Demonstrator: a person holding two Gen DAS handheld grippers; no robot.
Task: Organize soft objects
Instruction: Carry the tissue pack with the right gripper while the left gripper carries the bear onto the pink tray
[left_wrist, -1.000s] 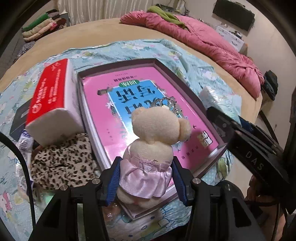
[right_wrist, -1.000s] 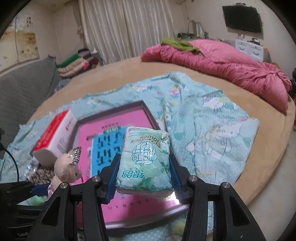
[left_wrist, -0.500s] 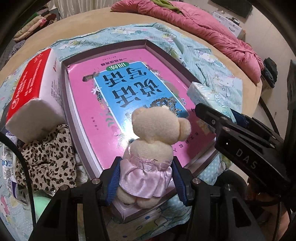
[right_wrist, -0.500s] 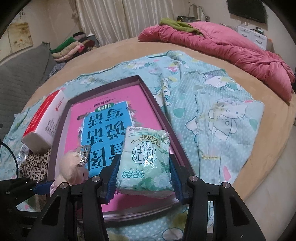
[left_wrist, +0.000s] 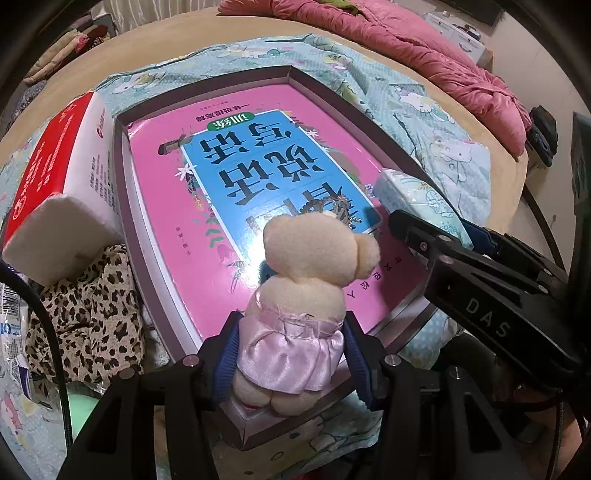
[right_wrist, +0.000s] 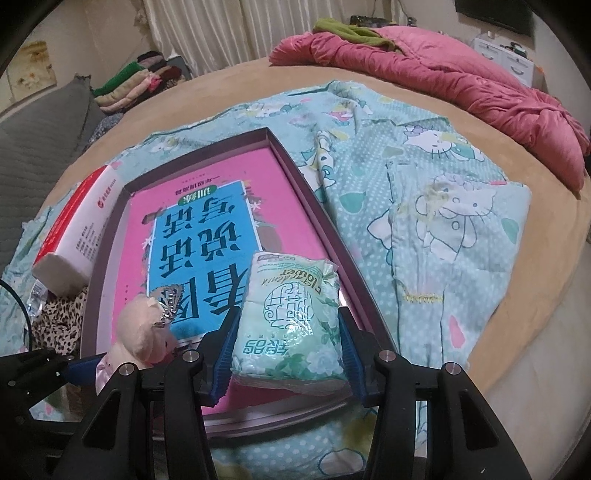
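My left gripper (left_wrist: 291, 354) is shut on a cream plush bear (left_wrist: 306, 280) in a pink satin skirt and holds it over the near edge of a shallow purple box (left_wrist: 369, 122) with a pink and blue book (left_wrist: 236, 166) inside. My right gripper (right_wrist: 284, 354) is shut on a green tissue pack (right_wrist: 291, 314), held over the box's near right corner (right_wrist: 354, 266). The bear also shows in the right wrist view (right_wrist: 142, 328), and the tissue pack in the left wrist view (left_wrist: 417, 199).
A red and white tissue pack (left_wrist: 55, 184) leans at the box's left side. A leopard-print cloth (left_wrist: 85, 317) lies below it. A Hello Kitty blanket (right_wrist: 443, 206) covers the round bed, with a pink quilt (right_wrist: 461, 81) at the far side.
Both grippers have moved forward and lower over the box with their loads. The book looks larger and nearer in both views.
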